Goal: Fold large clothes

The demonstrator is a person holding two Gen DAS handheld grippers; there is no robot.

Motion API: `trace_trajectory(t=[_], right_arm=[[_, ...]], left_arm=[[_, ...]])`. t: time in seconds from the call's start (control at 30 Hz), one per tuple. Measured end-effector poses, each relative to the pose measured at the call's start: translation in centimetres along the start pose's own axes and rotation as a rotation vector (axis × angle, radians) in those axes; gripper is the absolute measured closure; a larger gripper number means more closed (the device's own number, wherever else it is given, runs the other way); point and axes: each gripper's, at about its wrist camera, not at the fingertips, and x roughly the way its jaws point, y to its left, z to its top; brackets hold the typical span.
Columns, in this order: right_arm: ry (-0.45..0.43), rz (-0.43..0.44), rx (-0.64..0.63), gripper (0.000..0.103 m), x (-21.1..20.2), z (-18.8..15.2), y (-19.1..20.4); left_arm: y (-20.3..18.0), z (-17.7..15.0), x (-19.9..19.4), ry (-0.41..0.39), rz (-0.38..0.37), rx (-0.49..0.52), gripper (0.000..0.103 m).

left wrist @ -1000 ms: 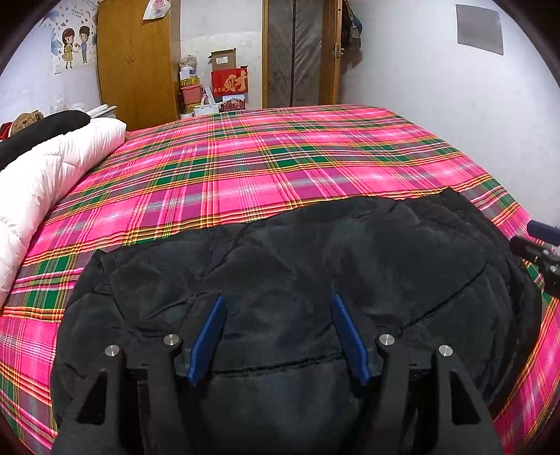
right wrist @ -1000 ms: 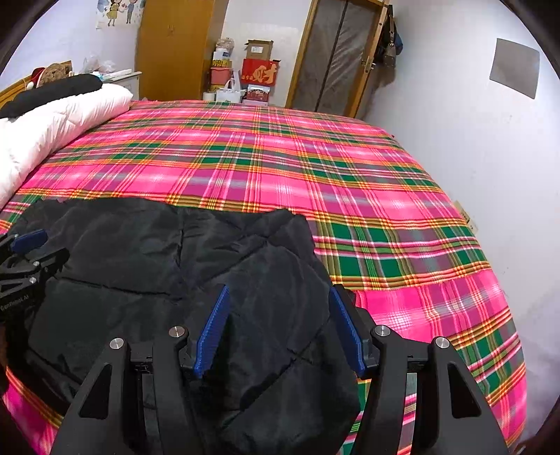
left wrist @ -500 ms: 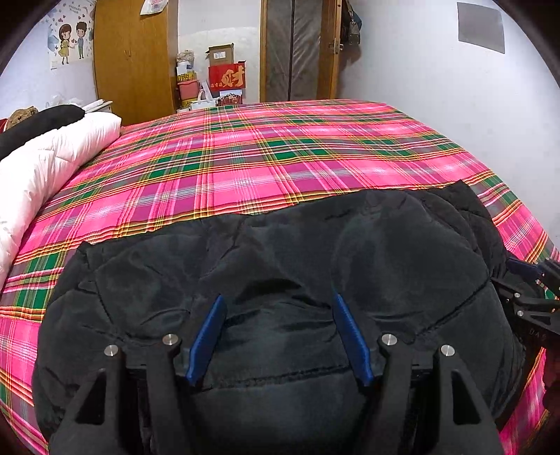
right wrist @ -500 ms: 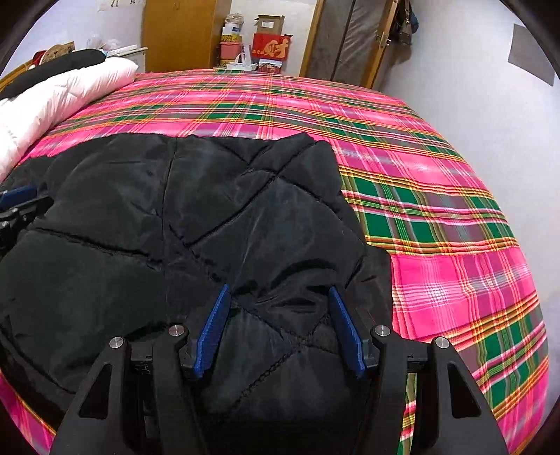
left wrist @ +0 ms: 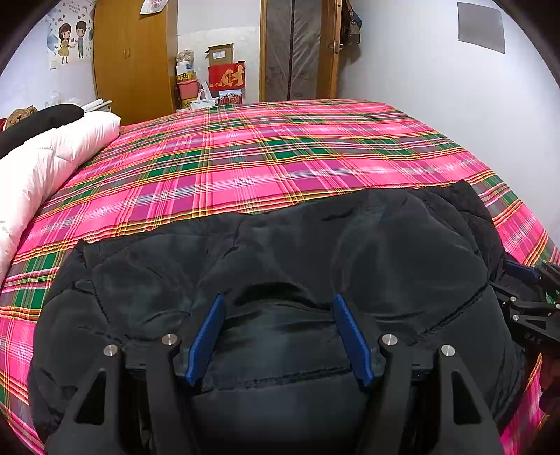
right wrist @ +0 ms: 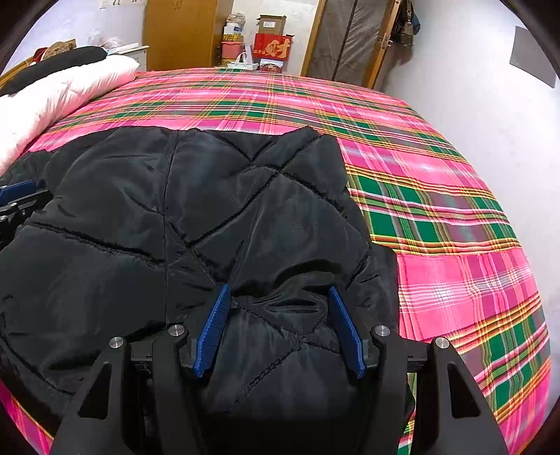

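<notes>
Jacket (right wrist: 196,217) now lower, flatter than before

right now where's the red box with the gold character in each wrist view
Left wrist: the red box stands on the floor beyond the bed's far edge, upper centre, left of the door.
Right wrist: the red box is at top centre, again left of the door.
Shared landmark: the wooden wardrobe, to the box's left in both.

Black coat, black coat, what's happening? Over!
Both tongs, left and right, spread wide, pushed into the black coat. Coat bunched on the plaid bedspread, fold unfinished. Nothing blocking; white duvet off to the side.
</notes>
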Motion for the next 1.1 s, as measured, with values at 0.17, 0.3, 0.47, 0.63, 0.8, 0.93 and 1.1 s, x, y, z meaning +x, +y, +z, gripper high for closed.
trace_trajectory(t=[0.17, 0.3, 0.47, 0.63, 0.8, 0.93, 1.1], right_arm=[[-0.041, 0.037, 0.062, 0.045, -2.9, 1.7, -1.9], [-0.083, 0.096, 0.124, 0.045, -3.7, 4.0, -3.0], [-0.03, 0.155, 0.119, 0.045, 1.1, 6.4, -2.5], [0.03, 0.195, 0.184, 0.045, 5.5, 5.8, -3.1], [0.047, 0.195, 0.193, 0.046, 6.7, 5.5, -3.0], [0.038, 0.147, 0.166, 0.047, 3.7, 6.3, -3.3], [-0.079, 0.178, 0.162, 0.047, -3.8, 3.5, -3.9]], left_arm=[[0.4, 1.2, -1.6, -0.012, 0.021, 0.012, 0.035], [3.6, 2.3, -2.7, -0.056, 0.089, -0.049, 0.035], [8.9, 1.5, -0.1, 0.01, 0.218, -0.144, 0.035], [10.3, 0.1, 1.8, 0.015, 0.188, -0.167, 0.034], [10.2, -0.4, 2.2, 0.002, 0.168, -0.179, 0.035], [9.8, 0.0, -0.1, 0.014, 0.189, -0.171, 0.035], [9.0, -1.2, -5.6, -0.032, 0.231, -0.122, 0.035]])
